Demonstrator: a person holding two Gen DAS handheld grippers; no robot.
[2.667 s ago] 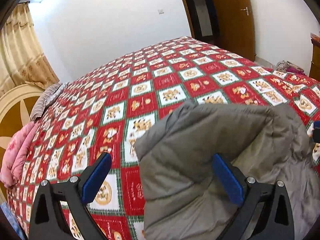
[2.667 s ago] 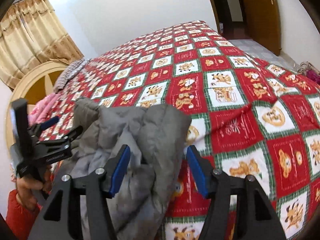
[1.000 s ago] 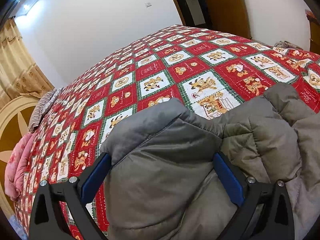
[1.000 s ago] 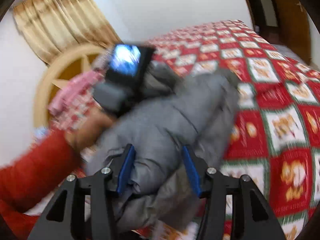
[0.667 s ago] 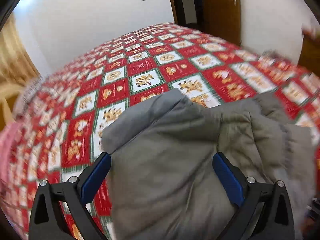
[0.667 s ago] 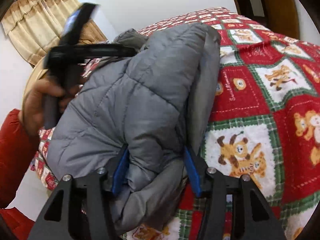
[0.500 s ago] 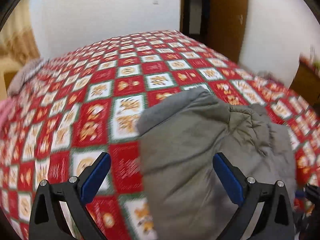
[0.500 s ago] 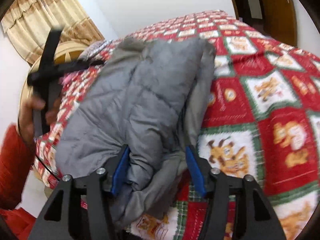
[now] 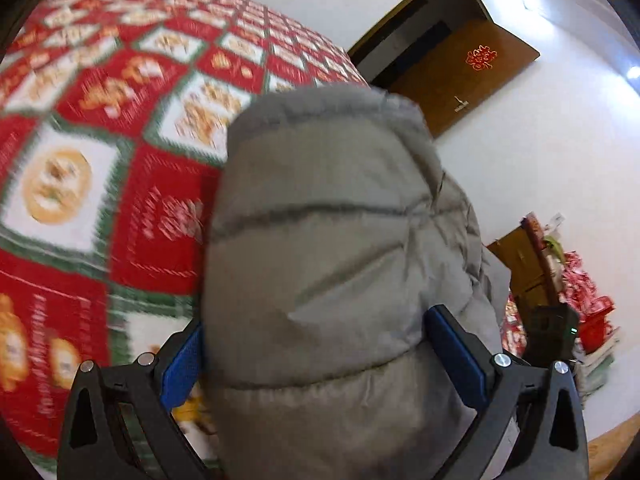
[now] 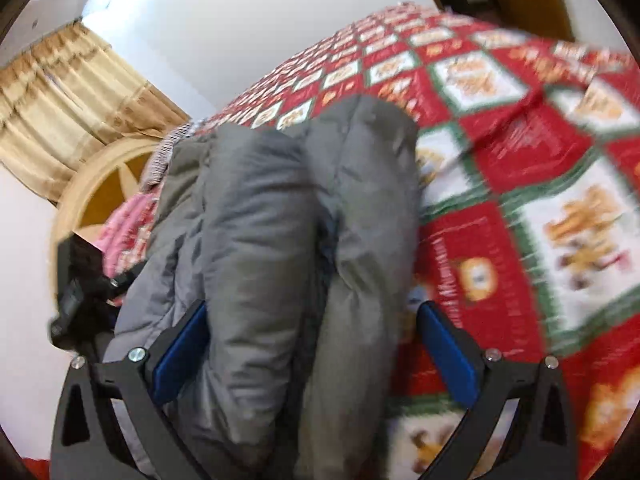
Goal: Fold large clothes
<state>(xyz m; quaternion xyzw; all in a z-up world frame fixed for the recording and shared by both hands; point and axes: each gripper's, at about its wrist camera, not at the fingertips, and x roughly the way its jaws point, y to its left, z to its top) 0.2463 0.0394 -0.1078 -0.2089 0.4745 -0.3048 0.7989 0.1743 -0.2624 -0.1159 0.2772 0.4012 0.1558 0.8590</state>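
Your left claw (image 9: 320,354) is reaching around the grey jacket (image 9: 332,264), its blue pads (image 9: 182,360) set wide with a thick quilted fold bulging up between them; both pads are lying against the fabric, but you cannot tell whether they are squeezing it or only standing spread around it. The fold is rising straight ahead of that claw and filling the middle of the left wrist view, with the red bedspread (image 9: 92,152) lying blurred to its left and a brown door (image 9: 452,80) standing off behind it. Your right claw (image 10: 316,354) is standing spread as well, and the jacket (image 10: 280,240) is running lengthwise between its pads (image 10: 180,354) as two padded ridges; the left pad is touching the cloth, while the right one is sitting just beside it with a sliver of bedspread (image 10: 520,200) showing. The jacket is lying on the bed near its edge. In the right wrist view, the other claw's body (image 10: 78,296) is showing dark at the jacket's left side, near a pink cloth (image 10: 124,232).
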